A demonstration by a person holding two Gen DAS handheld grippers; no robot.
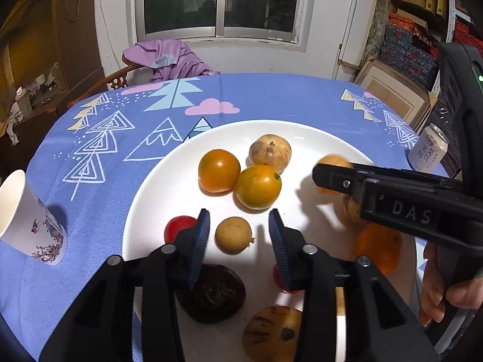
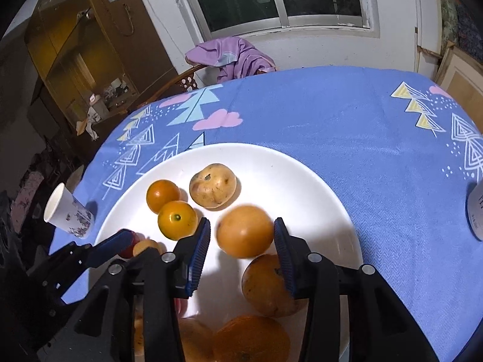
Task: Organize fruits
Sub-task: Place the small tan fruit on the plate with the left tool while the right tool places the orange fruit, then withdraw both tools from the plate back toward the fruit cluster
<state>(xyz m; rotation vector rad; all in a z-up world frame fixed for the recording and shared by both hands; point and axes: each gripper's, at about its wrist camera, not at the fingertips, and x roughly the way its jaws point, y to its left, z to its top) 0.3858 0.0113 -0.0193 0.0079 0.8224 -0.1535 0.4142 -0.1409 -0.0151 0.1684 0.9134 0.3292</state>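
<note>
**Both grippers spread over the fruit plate**

Left gripper (image 1: pixel 238 235) hangs low over the near part of the white plate (image 1: pixel 157 205), jaws spread wide around a small tan longan-like fruit (image 1: pixel 233 235) without touching it. Right gripper (image 2: pixel 241 241) is likewise spread, flanking a round orange fruit (image 2: pixel 245 231) on the plate's right side. Two small oranges (image 1: pixel 219 170) touch each other mid-plate, a pale pomegranate-like fruit (image 1: pixel 270 152) behind them. Near the tabletop's left edge, on the blue cloth (image 1: pixel 271 96), a paper cup (image 1: pixel 28 223) stands; a drink can (image 1: pixel 427 150) is at the right edge.
</note>
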